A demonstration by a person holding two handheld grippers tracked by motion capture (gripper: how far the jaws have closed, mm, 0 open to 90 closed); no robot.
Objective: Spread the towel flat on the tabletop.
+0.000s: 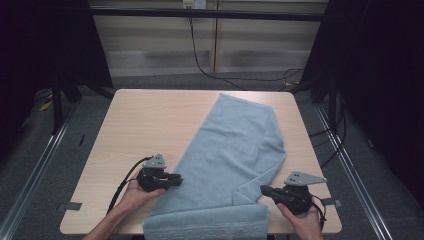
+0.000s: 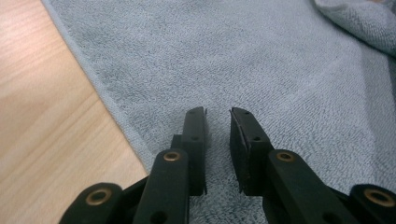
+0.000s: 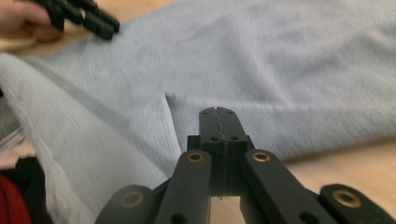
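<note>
Overhead, I see my left gripper (image 1: 176, 180) at the towel's (image 1: 235, 150) left edge and my right gripper (image 1: 265, 190) at its folded right edge. Left gripper view: jaws narrowly apart, towel beneath them. Right gripper view: jaws pressed together, empty, fold just ahead.

towel (image 1: 227, 150) near end cut off below, folded corner blurred

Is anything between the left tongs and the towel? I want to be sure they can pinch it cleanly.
Nothing visible is in the way. The left tongs sit just above the towel, near its left edge, with a narrow gap between the jaws and bare cloth beneath them.
</note>
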